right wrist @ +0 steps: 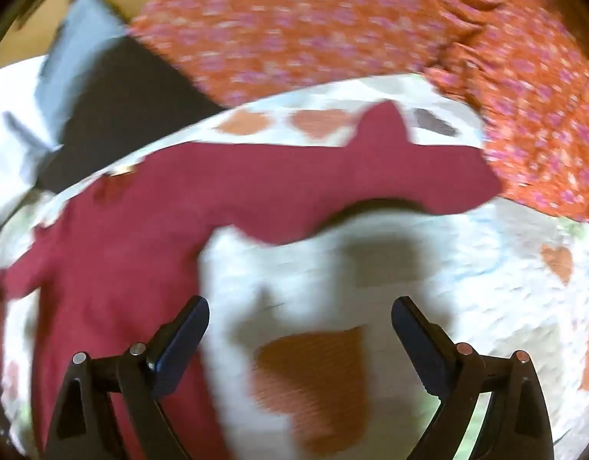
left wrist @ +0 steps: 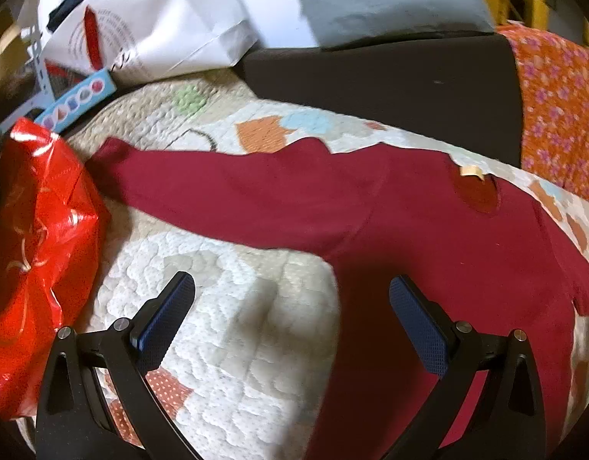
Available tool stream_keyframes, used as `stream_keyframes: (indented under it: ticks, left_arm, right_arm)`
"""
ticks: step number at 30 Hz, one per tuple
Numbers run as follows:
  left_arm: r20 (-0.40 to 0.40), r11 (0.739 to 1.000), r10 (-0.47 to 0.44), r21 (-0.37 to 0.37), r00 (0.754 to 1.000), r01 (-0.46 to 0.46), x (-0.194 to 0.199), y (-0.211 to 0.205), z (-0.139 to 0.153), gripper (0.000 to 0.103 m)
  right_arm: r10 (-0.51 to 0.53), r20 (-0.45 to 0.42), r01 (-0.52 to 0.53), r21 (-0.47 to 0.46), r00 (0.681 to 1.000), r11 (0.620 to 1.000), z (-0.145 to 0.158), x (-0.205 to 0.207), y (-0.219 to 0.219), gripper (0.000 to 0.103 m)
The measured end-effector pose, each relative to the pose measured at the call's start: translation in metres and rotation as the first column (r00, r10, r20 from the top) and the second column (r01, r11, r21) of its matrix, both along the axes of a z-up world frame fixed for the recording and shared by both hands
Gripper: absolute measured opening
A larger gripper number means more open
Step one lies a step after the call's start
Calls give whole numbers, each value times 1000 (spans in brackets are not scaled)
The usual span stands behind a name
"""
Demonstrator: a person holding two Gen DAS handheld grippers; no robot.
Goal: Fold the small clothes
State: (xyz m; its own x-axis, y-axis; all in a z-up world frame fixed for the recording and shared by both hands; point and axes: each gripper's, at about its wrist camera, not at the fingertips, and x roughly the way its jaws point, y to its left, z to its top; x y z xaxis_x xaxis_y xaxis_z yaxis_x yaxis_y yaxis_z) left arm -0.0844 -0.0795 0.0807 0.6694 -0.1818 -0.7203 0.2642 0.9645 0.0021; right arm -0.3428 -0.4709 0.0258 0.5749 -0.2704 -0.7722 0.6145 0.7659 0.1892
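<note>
A dark red long-sleeved top (left wrist: 428, 237) lies spread flat on a white quilt (left wrist: 237, 345) with orange patches. In the left wrist view one sleeve (left wrist: 202, 188) stretches to the left. My left gripper (left wrist: 292, 291) is open and empty, above the quilt at the top's left side edge. In the right wrist view the top (right wrist: 114, 253) lies at the left and its other sleeve (right wrist: 371, 180) stretches to the right. My right gripper (right wrist: 300, 310) is open and empty above bare quilt (right wrist: 467, 280), beside the top's right edge. That view is blurred.
A shiny red bag (left wrist: 37, 249) lies at the quilt's left edge. A white paper bag (left wrist: 152, 23), a grey package (left wrist: 390, 0) and a black block (left wrist: 390, 92) stand behind the top. An orange floral cloth (left wrist: 559, 115) (right wrist: 333, 30) lies at the back right.
</note>
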Motion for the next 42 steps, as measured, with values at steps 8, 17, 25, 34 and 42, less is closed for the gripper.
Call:
stream_keyframes:
  ticks: [8,17,25,34,42]
  left_arm:
    - [-10,999,-51,-18,999,50,-20,-14,3,102]
    - [-13,995,-98,-1,995,98,-31,-29,2,102]
    - [-22,991,-129,22,991,130,-33,-45,-3,102]
    - [-29,989,-138,41,990,139,-31,-54,-7,102]
    - [-51,989,-145,27,988,147,-27,-55,-10,102]
  right_arm:
    - [200,21,-198,-76,980,977,22,47,89,95]
    - [268,52,-262,-105,962,959,37,83,123,95]
    - [265,30,-263,-63,964,963,21,93,127,95]
    - [261,48,-259,-38,964,965,22,103,128,95]
    - [234,38,-233,-28,971,972,23,116,136,95]
